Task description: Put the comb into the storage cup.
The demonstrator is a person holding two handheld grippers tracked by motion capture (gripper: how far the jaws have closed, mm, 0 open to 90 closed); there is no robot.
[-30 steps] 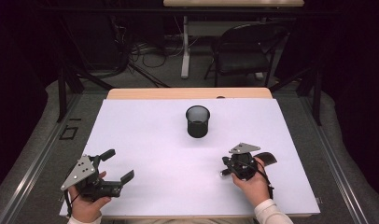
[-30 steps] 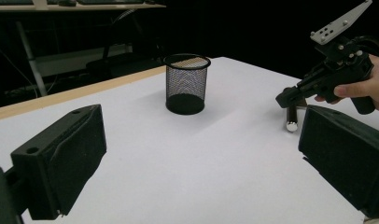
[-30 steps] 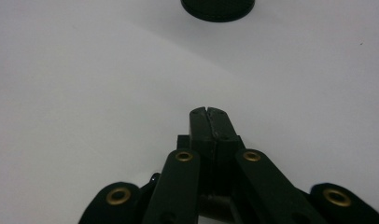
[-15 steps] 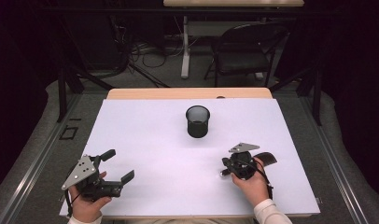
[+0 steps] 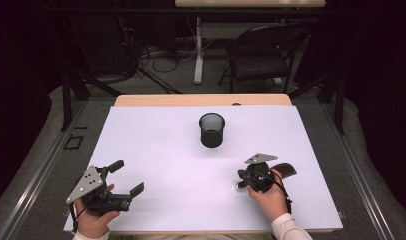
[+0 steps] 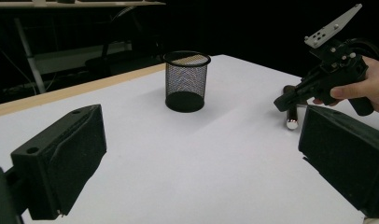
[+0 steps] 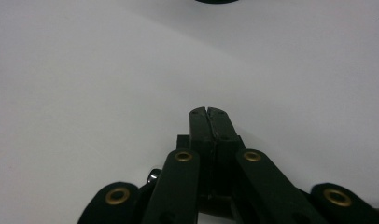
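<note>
Change: nothing I see has moved; both hands rest as before.
Left gripper (image 5: 125, 178): released, empty.
Right gripper (image 7: 210, 113): clenched, beside a small metal cylinder (image 6: 291, 122).
Mesh pen cup (image 5: 212, 130): table (image 5: 156, 140) centre, upright.

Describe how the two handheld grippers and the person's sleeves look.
Both the left gripper and the right gripper are black, angular, pistol-like tools, each topped with a grey three-cornered plate drilled with small holes. The left one's jaws carry broad, block-shaped black pads. Brass-coloured rivets dot the right one's linkage arms. A black cable trails from the right one. The sleeves are white.
</note>
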